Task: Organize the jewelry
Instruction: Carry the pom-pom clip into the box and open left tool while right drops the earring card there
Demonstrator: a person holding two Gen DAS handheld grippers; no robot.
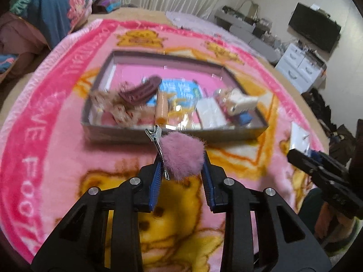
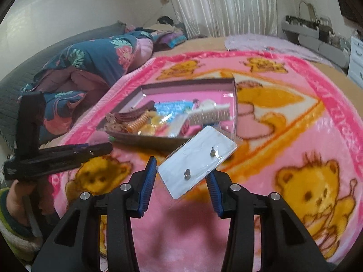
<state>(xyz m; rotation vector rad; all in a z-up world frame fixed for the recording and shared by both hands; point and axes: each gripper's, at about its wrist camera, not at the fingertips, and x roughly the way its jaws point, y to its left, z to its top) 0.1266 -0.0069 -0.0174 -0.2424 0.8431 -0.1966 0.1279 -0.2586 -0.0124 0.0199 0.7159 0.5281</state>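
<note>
Pink fluffy pompom hair clip (image 1: 181,153) sits clamped in the left gripper (image 1: 181,158) jaws; right gripper (image 2: 181,170) jaws clasp a white earring card (image 2: 197,158), both above the grey shallow tray (image 1: 177,133).

The right gripper (image 2: 181,172) clamps an earring card (image 2: 197,162) in a clear sleeve, tilted. Ahead lies a tray (image 2: 234,104) of hair accessories on a pink blanket (image 2: 295,136). The left gripper (image 2: 99,147) hovers leftward.
</note>
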